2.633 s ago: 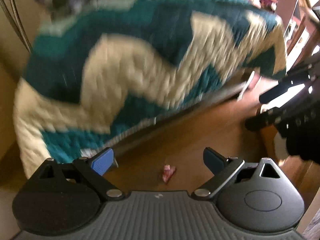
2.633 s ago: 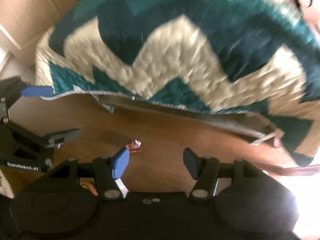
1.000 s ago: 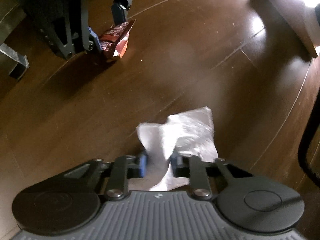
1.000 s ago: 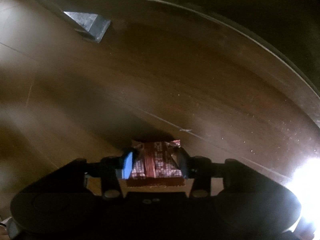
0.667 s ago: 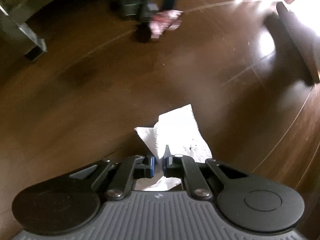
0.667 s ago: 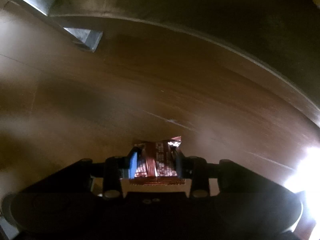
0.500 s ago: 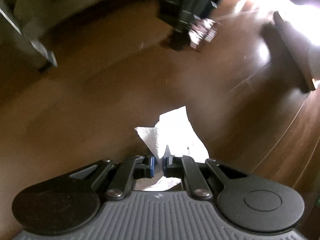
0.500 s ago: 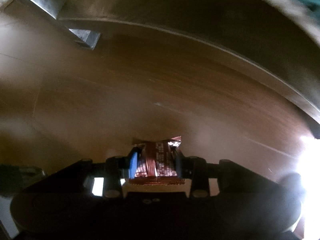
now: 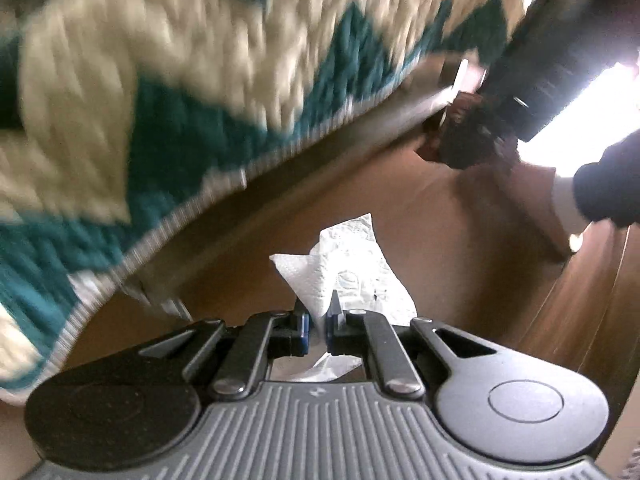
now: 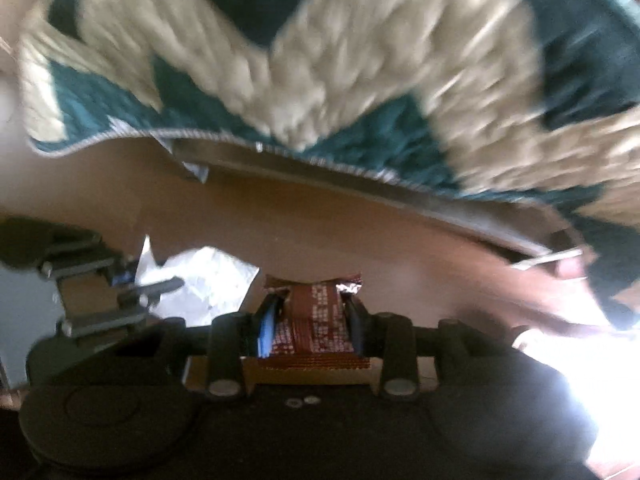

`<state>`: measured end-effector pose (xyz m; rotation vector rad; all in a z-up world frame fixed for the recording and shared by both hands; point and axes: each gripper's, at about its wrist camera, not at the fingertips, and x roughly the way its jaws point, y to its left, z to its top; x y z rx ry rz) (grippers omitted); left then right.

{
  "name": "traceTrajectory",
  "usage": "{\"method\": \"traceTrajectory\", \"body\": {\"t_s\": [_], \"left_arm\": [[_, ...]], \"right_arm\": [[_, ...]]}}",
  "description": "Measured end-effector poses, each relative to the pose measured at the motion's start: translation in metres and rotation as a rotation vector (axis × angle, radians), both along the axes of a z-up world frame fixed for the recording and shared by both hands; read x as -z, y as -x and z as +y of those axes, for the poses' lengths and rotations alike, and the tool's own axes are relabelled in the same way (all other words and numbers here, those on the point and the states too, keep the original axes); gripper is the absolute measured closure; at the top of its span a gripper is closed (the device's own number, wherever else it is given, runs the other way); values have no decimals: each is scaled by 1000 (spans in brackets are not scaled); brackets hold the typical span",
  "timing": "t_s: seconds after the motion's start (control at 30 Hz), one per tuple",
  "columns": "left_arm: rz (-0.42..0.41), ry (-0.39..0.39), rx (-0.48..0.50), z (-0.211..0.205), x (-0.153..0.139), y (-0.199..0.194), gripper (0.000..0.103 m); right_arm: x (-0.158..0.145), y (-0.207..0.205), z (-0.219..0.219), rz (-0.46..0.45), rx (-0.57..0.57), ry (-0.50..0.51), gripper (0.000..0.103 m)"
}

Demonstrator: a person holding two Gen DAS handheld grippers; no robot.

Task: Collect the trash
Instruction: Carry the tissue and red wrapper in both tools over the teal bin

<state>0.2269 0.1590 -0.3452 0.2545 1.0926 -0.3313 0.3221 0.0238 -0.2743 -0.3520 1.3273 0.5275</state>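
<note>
Left tool pinches my crumpled white paper napkin; right tool clamps a crinkly brown foil wrapper, both above the wooden floor. Blur smears the teal-and-cream zigzag blanket.

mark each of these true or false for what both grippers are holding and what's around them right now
1. The left gripper is shut on a white paper napkin. True.
2. The right gripper is empty. False: it is shut on a red-brown snack wrapper.
3. A teal and cream blanket hangs over the edge above the wooden floor. True.
4. The napkin lies flat on the floor. False: it is pinched between the left gripper's fingers.
5. The floor is grey tile. False: it is brown wood.
</note>
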Motion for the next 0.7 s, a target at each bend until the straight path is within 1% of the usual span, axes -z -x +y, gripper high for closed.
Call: {"method": "traceTrajectory", "body": {"t_s": [0.03,0.1,0.17,0.27,0.4,0.43,0.47,0.53,0.7], "left_arm": [[-20,-4,7,-7,-11,-4,96],[-73,-11,23,-14,-46,-7,96],[-120,-3,28,-24,-80,-10,96],[-175,30,23,-43,-132,-10,96],[-254,45,32,-70,-193,-2,96],[-264,48,31,-78,-202,-1,96],[-279,47,29,-86,-217,2,96],[-306,36,32,-101,-239,8,96],[-384,28,70,-143,-298,29,96]], "right_arm": [[-17,3,-6,-16,3,-13,68],[-44,10,-17,-49,12,-29,68],[-65,16,-25,-76,18,-49,68],[-113,29,-48,-134,28,-69,68],[-179,50,-88,-218,65,-114,68],[-194,56,-99,-237,74,-125,68],[-204,60,-106,-255,83,-133,68],[-230,74,-127,-301,101,-149,68],[-285,104,-177,-392,144,-190,68]]}}
